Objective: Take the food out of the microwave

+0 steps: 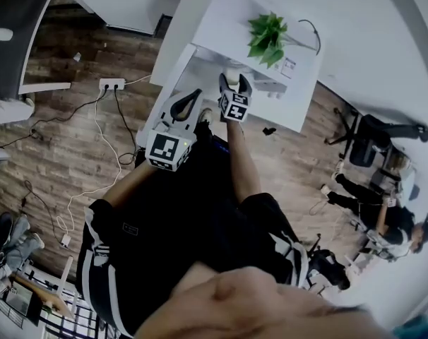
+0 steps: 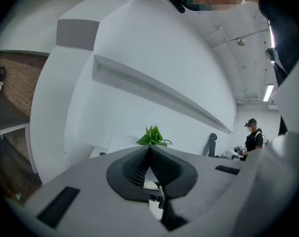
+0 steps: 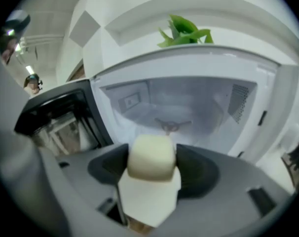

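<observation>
Cream food block point(image 3: 150, 156) pinched in right gripper point(image 1: 234, 85) jaws before microwave point(image 3: 268, 100); left gripper point(image 2: 150, 152) jaws pressed together.

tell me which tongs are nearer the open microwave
Right. The right tongs, shut on a pale food piece, sit just in front of the microwave and its open cavity. The left tongs, shut and empty, are farther back toward the person and to the left.

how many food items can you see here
1. A pale food item is clamped in the right tool, just in front of the open microwave. The cavity shows none, though its near floor is hidden.
</observation>
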`<state>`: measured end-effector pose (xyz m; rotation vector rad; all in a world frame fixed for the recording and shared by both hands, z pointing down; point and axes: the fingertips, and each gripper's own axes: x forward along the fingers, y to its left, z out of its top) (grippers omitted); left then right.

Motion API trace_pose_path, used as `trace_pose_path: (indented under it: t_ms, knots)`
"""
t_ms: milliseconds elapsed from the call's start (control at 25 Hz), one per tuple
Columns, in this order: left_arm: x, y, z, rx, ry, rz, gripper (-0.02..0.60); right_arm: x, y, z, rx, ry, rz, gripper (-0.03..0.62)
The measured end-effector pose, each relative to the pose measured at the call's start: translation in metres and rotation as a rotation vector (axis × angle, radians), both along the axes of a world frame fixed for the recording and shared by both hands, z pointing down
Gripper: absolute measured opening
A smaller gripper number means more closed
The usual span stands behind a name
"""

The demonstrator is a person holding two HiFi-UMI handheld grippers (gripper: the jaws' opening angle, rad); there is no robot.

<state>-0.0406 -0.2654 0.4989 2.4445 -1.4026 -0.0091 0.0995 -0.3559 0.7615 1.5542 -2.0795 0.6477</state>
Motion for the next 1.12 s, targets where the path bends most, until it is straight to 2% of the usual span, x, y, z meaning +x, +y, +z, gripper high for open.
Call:
trace_pose_path:
  t_ms: [200,480,720,1120]
  knots:
    - [-0.001,0.009,-0.001,-0.003,0.021,0.098,0.032,0.000,0.030,-0.025,0.008,-0.024,0.082,0.302]
    - [0.007,0.016,0.001,0.004,0.024,0.188,0.032,0.007,0.052,-0.069,0.083,-0.067,0.152,0.302]
    - [0.019,0.014,0.002,0.008,-0.001,0.171,0.032,0.015,0.058,-0.104,0.142,-0.111,0.136,0.302]
    - [0.037,0.015,0.002,0.003,-0.022,0.080,0.032,0.036,0.070,-0.139,0.199,-0.159,0.066,0.302]
